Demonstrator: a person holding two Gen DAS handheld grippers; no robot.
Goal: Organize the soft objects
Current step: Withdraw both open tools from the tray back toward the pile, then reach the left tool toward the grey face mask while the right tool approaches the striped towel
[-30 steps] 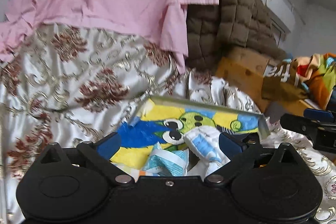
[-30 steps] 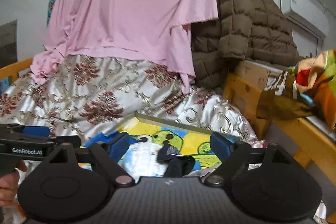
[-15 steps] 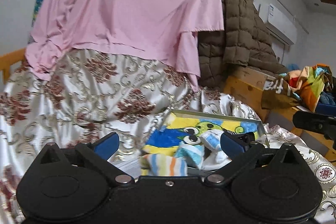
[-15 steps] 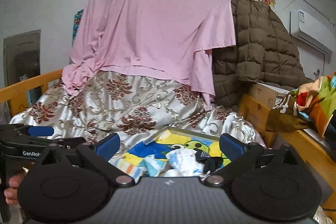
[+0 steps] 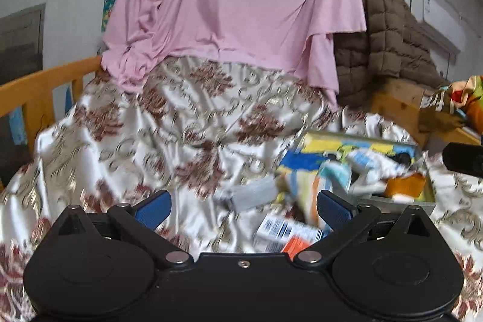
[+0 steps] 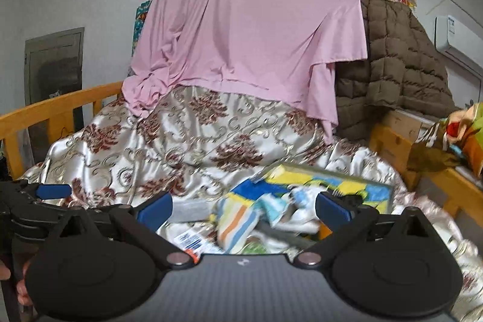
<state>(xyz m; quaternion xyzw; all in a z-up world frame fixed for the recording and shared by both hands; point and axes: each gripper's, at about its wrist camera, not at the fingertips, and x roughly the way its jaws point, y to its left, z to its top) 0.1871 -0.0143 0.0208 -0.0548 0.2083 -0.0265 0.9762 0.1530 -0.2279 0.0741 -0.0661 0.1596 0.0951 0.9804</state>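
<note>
Motion blur smears the socks (image 5: 347,171) heaped in the cartoon-printed tray (image 5: 425,195) on the bed's floral cover (image 5: 181,125), so single pieces are hard to make out, and what looks like a striped sock hangs over the tray's near-left edge beside a grey block (image 5: 253,193) and a barcoded packet (image 5: 280,230). Both the left claw (image 5: 243,207) and the right claw (image 6: 243,207) gape wide and empty, the right having just finished opening. Against the earlier frames the tray sits farther off and lower right, with more of the pink sheet (image 6: 256,29) behind it showing.

The right tongs (image 6: 243,208) gape empty above the bed (image 6: 187,141); a striped cloth (image 6: 238,224) spills from the tray (image 6: 389,195) beyond.
</note>
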